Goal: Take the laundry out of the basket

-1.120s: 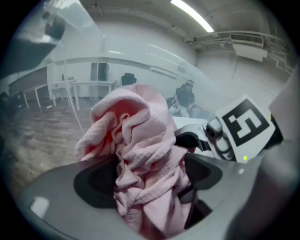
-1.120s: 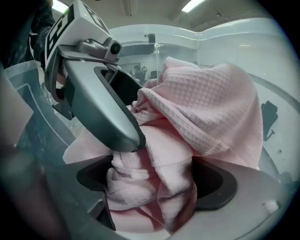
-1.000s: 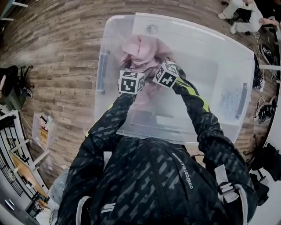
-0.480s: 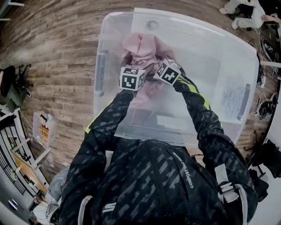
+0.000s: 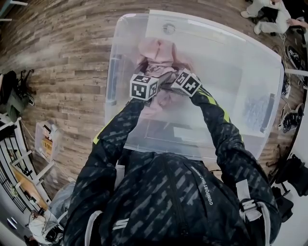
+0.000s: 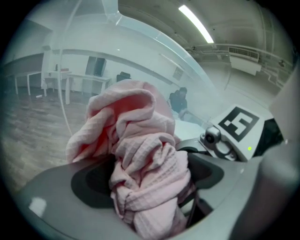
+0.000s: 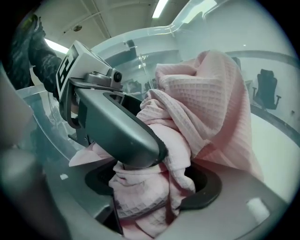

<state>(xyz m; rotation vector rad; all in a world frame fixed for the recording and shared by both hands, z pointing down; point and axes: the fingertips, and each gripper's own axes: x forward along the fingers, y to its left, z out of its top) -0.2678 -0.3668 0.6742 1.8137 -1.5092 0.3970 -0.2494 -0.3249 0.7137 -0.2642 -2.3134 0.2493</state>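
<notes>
A pink waffle-weave cloth (image 5: 156, 50) lies bunched in the far left part of a clear plastic bin (image 5: 226, 41). Both grippers reach down into the bin and meet at the cloth. In the left gripper view the cloth (image 6: 136, 131) fills the gap of the left gripper (image 6: 147, 187), whose jaws stand wide and are opening. The right gripper's marker cube (image 6: 239, 124) sits close by. In the right gripper view the right gripper (image 7: 154, 187) is closing with the cloth (image 7: 211, 103) squeezed between its pads. One left gripper finger (image 7: 117, 126) lies across that bundle.
The bin stands on a wood-plank floor (image 5: 62, 53). The bin's handles (image 5: 111, 79) are on its left and right walls. A metal rack (image 5: 19, 168) and a dark bag (image 5: 14, 91) are at the left. A seated person (image 5: 269, 14) and cables (image 5: 291, 120) are at the right.
Both marker cubes have drawn closer together over the cloth. The cloth has sunk slightly lower in the bin.
</notes>
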